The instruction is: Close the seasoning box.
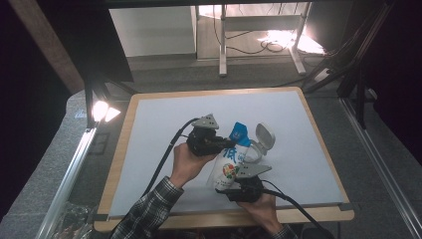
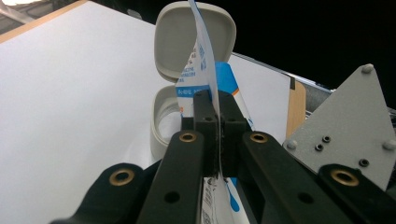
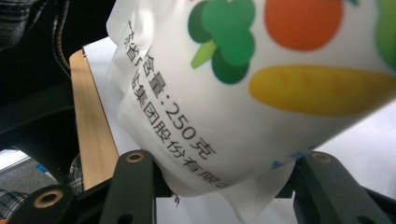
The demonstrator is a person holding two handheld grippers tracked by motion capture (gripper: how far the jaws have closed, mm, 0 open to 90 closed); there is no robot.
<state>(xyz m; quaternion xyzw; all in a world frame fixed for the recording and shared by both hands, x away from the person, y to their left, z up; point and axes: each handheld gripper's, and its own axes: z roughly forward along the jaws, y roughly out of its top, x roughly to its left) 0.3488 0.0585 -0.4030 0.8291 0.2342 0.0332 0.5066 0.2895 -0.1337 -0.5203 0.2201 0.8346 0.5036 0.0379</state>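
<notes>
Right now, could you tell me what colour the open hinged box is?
Light grey box, clearest in left gripper view.

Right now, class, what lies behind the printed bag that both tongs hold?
Behind the bag stands a small pale container with its hinged lid flipped open. The bag's blue top edge covers part of it, and what it holds inside cannot be seen.

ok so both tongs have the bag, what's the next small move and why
Probably tip the bag toward the open box. The left tongs pinch its thin top edge shut, the right tongs clamp its bottom, and the box sits just beyond with its lid flipped up, so it looks ready for filling.
</notes>
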